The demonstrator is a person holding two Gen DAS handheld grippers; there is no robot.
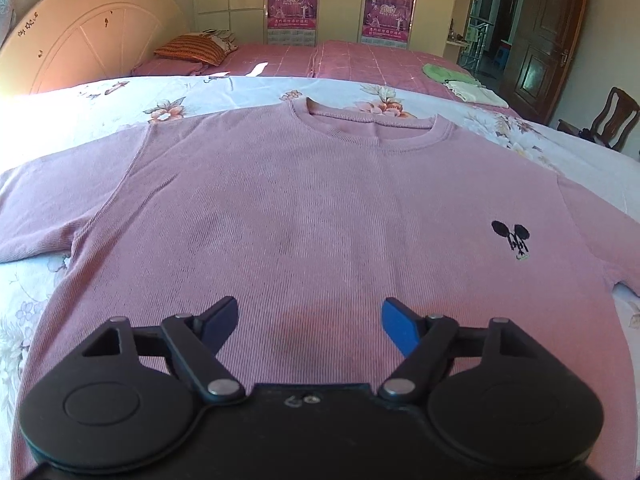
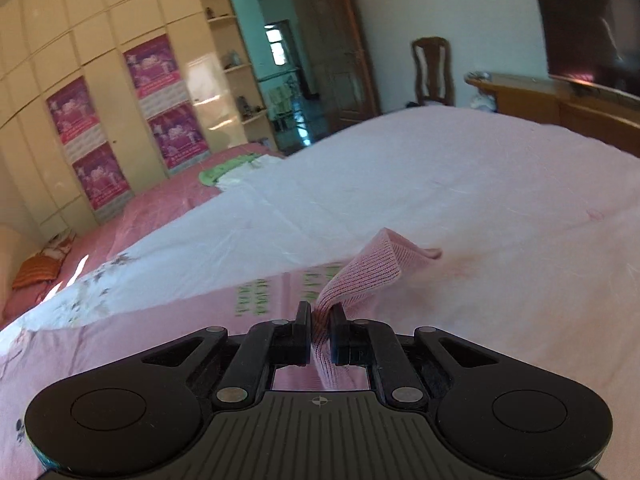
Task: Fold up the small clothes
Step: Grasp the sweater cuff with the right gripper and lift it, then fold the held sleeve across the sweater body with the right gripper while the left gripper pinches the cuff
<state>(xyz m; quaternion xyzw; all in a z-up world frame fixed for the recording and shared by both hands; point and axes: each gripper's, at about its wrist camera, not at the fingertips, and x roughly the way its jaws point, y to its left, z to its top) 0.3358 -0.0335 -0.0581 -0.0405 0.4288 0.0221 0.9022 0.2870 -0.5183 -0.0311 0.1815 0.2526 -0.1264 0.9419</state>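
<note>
A small pink ribbed T-shirt (image 1: 304, 208) with a black mouse logo (image 1: 514, 236) lies flat, front up, on the floral bedsheet (image 1: 120, 108), collar away from me. My left gripper (image 1: 308, 320) is open and empty, hovering over the shirt's lower middle. My right gripper (image 2: 320, 320) is shut on a pink ribbed edge of the shirt (image 2: 360, 272), lifting it off the bed; the fabric corner folds over beyond the fingertips. The rest of the shirt (image 2: 160, 336) lies to the left below.
The white bedsheet (image 2: 440, 184) spreads ahead. A pink checked bed (image 1: 360, 60) lies beyond with an orange striped pillow (image 1: 190, 50) and green and white clothes (image 1: 464, 80). Wardrobes, a wooden chair (image 1: 612, 116) and a door stand behind.
</note>
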